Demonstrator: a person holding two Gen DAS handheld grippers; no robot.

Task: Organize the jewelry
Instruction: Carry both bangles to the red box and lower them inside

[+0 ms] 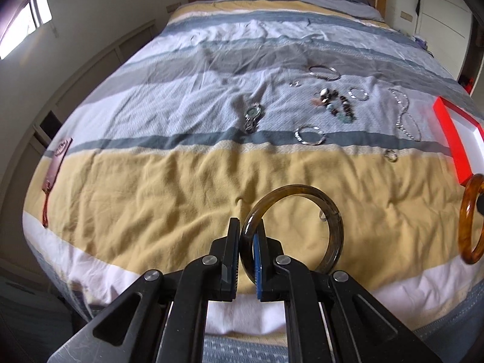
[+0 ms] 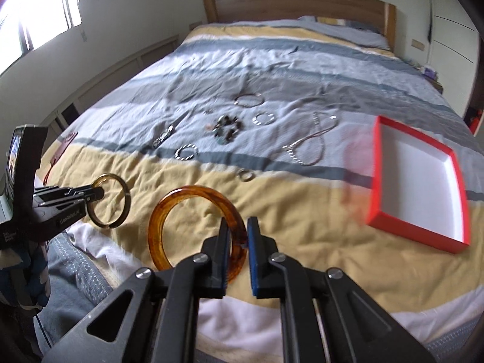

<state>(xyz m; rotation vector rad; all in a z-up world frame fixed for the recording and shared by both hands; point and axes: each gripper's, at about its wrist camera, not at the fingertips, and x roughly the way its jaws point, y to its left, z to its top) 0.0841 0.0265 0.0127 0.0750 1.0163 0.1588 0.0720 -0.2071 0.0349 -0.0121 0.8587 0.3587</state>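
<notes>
Left tongs (image 1: 248,242) clamped on dark smoky translucent bangle (image 1: 302,190), right tongs (image 2: 237,242) clamped on amber tortoiseshell bangle (image 2: 169,208), above striped bed (image 1: 151,187), red-rimmed white tray (image 2: 381,163) nearby

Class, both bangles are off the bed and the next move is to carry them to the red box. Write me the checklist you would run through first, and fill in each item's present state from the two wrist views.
1. Left gripper shut on the dark olive bangle: ok.
2. Right gripper shut on the amber bangle: ok.
3. Both bangles lifted off the striped bedspread: ok.
4. Red box open, white inside bare: ok.
5. Way from the amber bangle to the box free of jewelry: ok; the small ring lies farther back.
6. Grip firm enough to last the carry: cannot tell; each bangle is pinched at only one spot on its rim.
</notes>
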